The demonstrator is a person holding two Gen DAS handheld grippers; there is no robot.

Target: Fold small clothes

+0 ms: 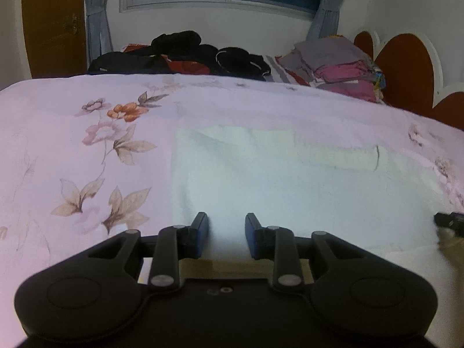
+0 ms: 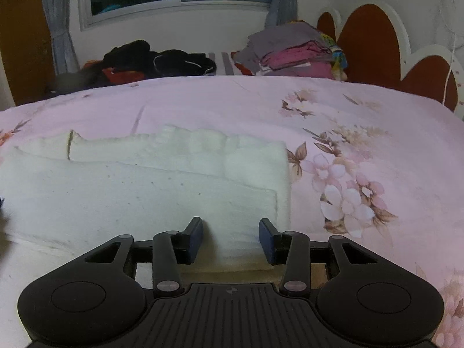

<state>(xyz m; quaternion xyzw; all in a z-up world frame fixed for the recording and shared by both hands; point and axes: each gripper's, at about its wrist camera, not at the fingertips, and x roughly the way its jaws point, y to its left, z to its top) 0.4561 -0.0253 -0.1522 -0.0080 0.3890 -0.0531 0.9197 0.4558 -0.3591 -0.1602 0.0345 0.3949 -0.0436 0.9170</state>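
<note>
White garment (image 2: pixel 145 191) lies part-folded on the bed (image 2: pixel 348 110), far edge turned over. Left tool (image 1: pixel 226 233) & right tool (image 2: pixel 230 236) sit at its near hem, jaws narrow-parted w/ cloth between, not pinched. Next, prob.: close on hem, lift, fold fwd.

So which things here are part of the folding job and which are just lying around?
Part of the job:
white garment
left tool
right tool

Lying about:
black clothes heap
folded stack
floral bedspread
curtains
</note>
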